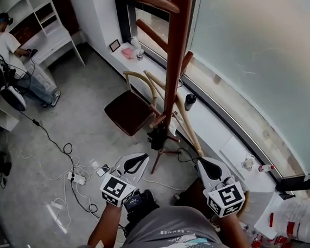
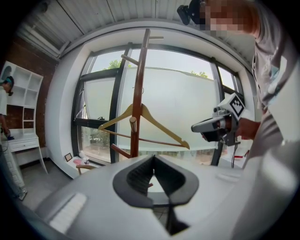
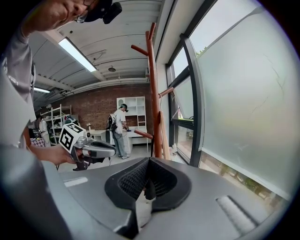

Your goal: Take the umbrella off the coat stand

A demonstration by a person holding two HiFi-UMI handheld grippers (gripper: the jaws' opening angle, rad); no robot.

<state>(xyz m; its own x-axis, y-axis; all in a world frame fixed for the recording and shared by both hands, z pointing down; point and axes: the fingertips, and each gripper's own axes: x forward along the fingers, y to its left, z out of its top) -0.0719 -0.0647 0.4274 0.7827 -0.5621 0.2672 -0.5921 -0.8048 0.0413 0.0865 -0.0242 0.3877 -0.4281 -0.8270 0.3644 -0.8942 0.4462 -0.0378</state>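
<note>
Well, the dark umbrella hangs on the coat stand.

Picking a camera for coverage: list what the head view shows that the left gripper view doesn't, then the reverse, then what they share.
Head view only: floor cables and a power strip. Left gripper view only: the ceiling. Both: the coat stand, the hanger, the right claw, the left claw, shut, and a person at the desk.
</note>
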